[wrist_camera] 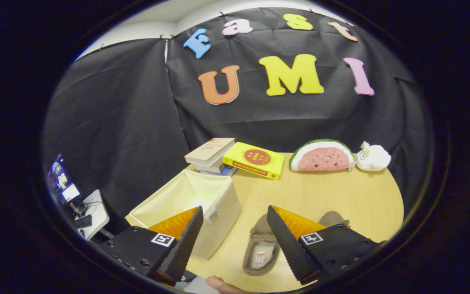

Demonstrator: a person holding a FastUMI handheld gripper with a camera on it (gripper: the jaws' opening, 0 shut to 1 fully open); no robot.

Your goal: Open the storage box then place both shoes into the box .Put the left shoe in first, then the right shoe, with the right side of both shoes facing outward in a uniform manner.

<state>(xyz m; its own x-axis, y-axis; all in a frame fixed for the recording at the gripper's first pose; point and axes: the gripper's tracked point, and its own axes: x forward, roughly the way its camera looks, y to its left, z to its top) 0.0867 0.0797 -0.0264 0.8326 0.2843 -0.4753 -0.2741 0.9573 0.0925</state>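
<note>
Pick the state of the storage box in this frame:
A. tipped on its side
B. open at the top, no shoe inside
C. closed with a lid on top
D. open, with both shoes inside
B: the storage box stands upright and open, while a shoe lies on the table between the open gripper's fingers.

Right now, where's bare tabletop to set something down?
Widest bare patch: mid table, bordered by the yellow book, watermelon plush, white plush and slippers. Crowded: around the open storage box and book stack. The hand-held gripper is open above box and slipper.
</note>
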